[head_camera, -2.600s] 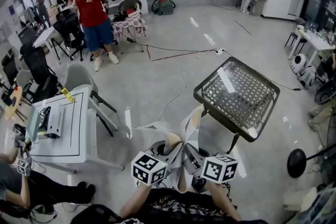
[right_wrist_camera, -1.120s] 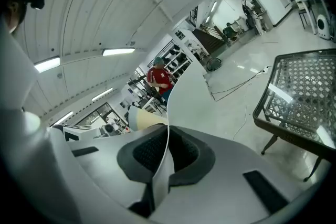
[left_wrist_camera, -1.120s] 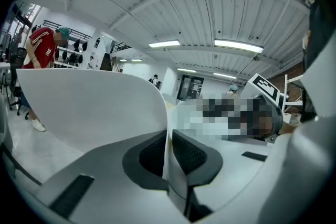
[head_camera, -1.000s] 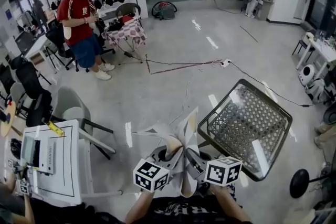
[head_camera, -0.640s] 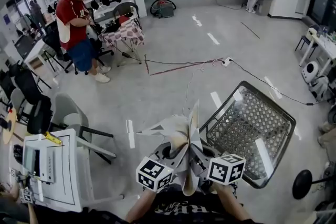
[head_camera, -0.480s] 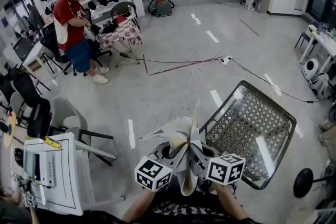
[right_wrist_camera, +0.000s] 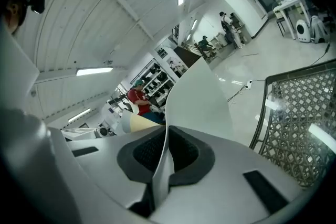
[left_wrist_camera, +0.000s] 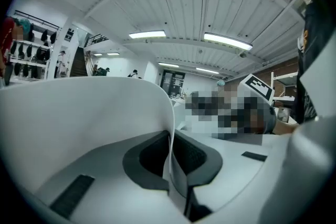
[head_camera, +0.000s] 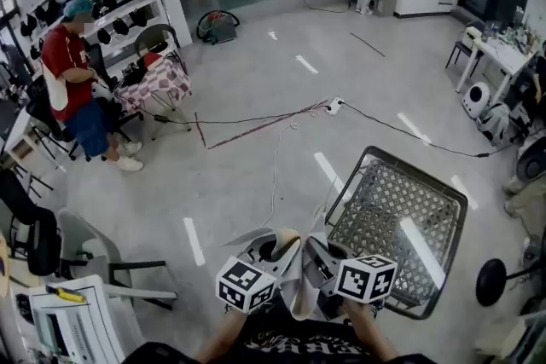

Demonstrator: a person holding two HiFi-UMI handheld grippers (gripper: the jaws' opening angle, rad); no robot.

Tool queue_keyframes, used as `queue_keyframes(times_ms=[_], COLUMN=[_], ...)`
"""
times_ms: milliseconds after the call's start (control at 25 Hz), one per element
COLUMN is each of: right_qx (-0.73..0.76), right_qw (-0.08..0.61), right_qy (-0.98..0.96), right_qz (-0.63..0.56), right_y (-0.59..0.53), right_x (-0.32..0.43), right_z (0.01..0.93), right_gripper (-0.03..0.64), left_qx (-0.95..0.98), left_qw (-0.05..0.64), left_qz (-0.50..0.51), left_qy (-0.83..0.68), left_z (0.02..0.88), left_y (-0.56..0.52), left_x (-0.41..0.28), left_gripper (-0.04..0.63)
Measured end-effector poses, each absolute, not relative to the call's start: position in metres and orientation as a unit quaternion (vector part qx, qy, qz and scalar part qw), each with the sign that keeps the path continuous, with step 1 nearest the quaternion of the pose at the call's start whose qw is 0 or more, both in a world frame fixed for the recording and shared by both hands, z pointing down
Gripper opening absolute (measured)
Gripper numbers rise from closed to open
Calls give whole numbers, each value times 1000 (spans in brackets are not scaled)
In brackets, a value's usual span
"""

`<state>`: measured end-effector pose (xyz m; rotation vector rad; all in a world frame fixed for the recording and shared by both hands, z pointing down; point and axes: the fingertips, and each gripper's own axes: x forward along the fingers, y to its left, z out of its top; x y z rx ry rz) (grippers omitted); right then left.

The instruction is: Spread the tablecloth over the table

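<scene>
At the far left of the head view a person in a red shirt stands by a small table under a checked cloth. Lower down, a grey plastic chair stands on the pale floor. At bottom centre the left gripper has its jaws closed tight on an edge of the thin white tablecloth — in the left gripper view the tablecloth rises from the dark pads and curls away to the left. Just beside it, the right gripper pinches another edge the same way, the tablecloth standing up between its jaws. The tablecloth hangs bunched between the two grippers, none of it on the table. To their right stands the black metal mesh-topped table — its near-left corner is just beside the right gripper.
</scene>
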<state>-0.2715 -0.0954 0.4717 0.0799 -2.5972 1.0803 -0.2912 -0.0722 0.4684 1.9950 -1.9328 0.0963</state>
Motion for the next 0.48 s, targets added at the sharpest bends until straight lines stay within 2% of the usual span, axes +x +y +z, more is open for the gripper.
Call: queue_keyframes(times_ms=[200,480], right_qx=[99,233], right_qw=[112,-12], right_qy=[-917,-920], right_qz=[369,315], right_y=[-163,-274], right_x=[-307,-288], right_z=[449,390], right_gripper=[17,18], left_qx=[758,841], left_qw=[150,51], left_qz=[38,32], left_qy=[-633,-537], left_z=[449,396], left_y=[-137,-251], left_x=[-334,-341], left_gripper=[34,32])
